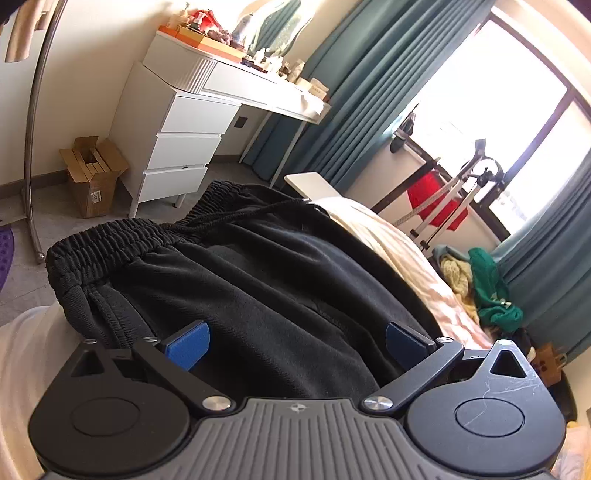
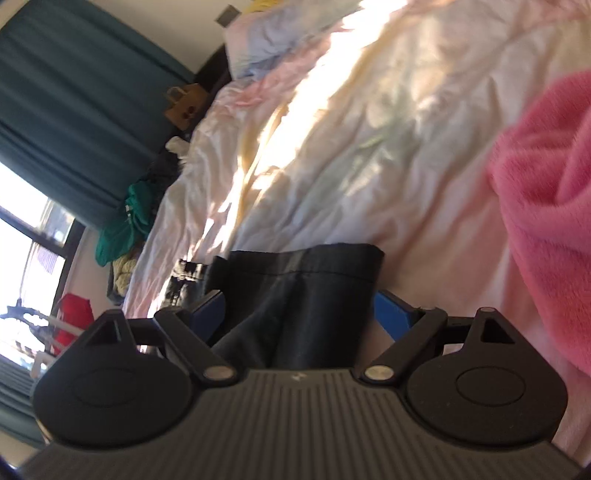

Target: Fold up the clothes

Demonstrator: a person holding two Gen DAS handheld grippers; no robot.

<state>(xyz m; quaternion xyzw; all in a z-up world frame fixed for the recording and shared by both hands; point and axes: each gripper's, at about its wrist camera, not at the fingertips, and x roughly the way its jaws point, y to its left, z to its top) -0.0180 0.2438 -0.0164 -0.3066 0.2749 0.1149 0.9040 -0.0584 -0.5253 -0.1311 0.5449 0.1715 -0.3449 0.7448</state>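
Observation:
Black trousers (image 1: 258, 280) with an elastic waistband and drawstring lie on the pale bed sheet (image 1: 399, 243). My left gripper (image 1: 295, 343) is open right over the waist part, its blue pads (image 1: 188, 349) wide apart with the fabric between them. In the right wrist view a hemmed leg end of the same black trousers (image 2: 306, 295) sits between the blue pads (image 2: 391, 317) of my right gripper (image 2: 299, 314), which is also open. The fabric runs back under the gripper body. A pink fluffy garment (image 2: 546, 206) lies at the right on the sheet (image 2: 369, 129).
A white dresser and desk (image 1: 184, 140) stand beyond the bed's foot, with a cardboard box (image 1: 92, 177) and a metal stand (image 1: 33, 129) on the floor. Teal curtains (image 1: 369, 92) flank the window. Green clothes (image 1: 491, 291) pile beside the bed. A pillow (image 2: 280, 33) lies at the head.

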